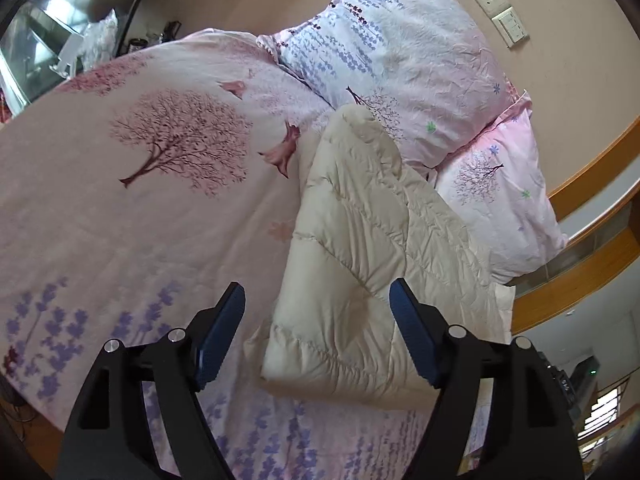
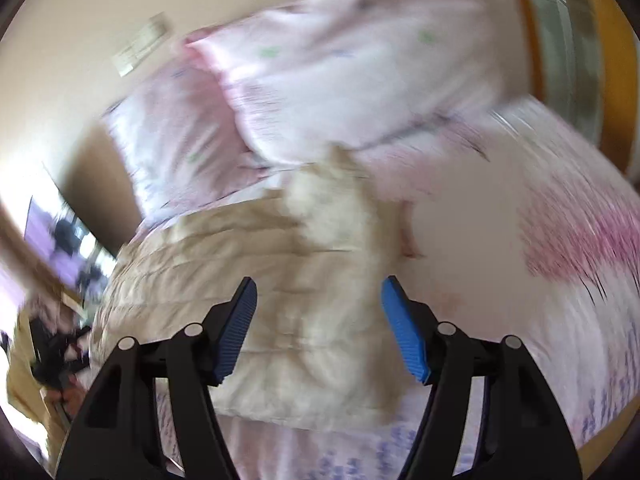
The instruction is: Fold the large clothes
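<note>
A cream quilted garment (image 1: 360, 248), padded and stitched in wide channels, lies folded into a thick bundle on the bed, toward the side nearest the two pillows. Its far end rides up against the lower pillow (image 1: 496, 208), and the larger pillow (image 1: 400, 64) leans on the wall behind it. The bedspread (image 1: 132, 208) is pink with a tree print and purple flowers along the near edge.

The left gripper (image 1: 318, 336) hangs above the near end of the bundle with its jaws spread wide; nothing is between the blue pads (image 1: 218, 344) and they touch no cloth. The lower parts of both black arms are cut off by the picture's edge.

The right gripper (image 2: 318, 328) is also open, somewhat less wide, and empty, poised over the same garment (image 2: 248, 280). That view is heavily smeared by motion: the quilting shows only as faint streaks, the pillows (image 2: 340, 80) are soft pink shapes, and the garment's edges cannot be traced clearly. A dark object at the lower left there is too blurred to identify.

In the left view, a wall socket and switch (image 1: 500, 12) sit above the pillows, a wooden frame (image 1: 592, 184) runs along the right, and a dark reflective surface (image 1: 48, 20) at the upper left is partly cut off. Whether the garment has sleeves or a hood cannot be told from its folded shape.
</note>
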`<state>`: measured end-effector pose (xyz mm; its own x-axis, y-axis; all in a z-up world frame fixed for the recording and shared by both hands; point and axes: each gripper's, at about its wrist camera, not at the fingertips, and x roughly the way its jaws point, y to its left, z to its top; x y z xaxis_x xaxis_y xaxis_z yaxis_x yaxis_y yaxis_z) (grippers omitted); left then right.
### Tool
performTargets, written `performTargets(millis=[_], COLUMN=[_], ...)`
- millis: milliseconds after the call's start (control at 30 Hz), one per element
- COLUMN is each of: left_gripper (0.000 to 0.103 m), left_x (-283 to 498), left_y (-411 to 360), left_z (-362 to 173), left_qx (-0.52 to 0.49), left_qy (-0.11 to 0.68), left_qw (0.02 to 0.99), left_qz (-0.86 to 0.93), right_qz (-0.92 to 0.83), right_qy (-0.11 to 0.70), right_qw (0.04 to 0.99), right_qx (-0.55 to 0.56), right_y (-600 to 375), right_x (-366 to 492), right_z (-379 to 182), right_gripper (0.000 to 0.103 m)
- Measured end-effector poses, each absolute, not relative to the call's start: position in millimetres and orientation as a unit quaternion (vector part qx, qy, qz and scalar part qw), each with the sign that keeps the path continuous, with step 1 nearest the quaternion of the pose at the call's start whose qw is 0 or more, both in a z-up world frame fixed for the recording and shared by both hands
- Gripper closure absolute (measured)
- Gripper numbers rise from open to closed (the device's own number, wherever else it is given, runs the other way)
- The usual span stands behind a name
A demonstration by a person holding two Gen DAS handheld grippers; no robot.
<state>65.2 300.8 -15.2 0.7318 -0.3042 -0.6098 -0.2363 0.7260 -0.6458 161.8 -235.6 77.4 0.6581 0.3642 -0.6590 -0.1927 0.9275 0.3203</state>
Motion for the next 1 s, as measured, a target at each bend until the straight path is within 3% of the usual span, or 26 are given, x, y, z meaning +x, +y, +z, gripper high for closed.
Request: performTargets(millis=[67,200,533,1000], left_gripper=[0.028,0.027,0.025,0.025], left_x=[59.1,44.0,6.0,37.1], left_y=[302.1,301.0,281.6,267.0], left_z=[-16.8,-20.8,-27.9,-45.7], left_qx=[-0.376,-0.385,-0.394,-0.434], left_qy=[0.364,0.355,0.336,0.343], left_qw=[0.852,0.852,0.854,0.833], left_qz=[-0.015,-0.020,-0.049,-0.028], right_qz=[0.185,0.231,0.216,0.162], right_qy=[0.384,0.391,0.375,0.435], right_qw=[0.901,0.890,0.901,0.884], right_qx=[0.077,0.037,-0.005,-0.058], right_y=[-201.7,-145.8,-85.4,-58.5], right_x=[160.2,159.9,158.4,184.6], right_z=[73.4,57.9,45.4,0.7], right_gripper=[0.058,0.068,0.068,0.068])
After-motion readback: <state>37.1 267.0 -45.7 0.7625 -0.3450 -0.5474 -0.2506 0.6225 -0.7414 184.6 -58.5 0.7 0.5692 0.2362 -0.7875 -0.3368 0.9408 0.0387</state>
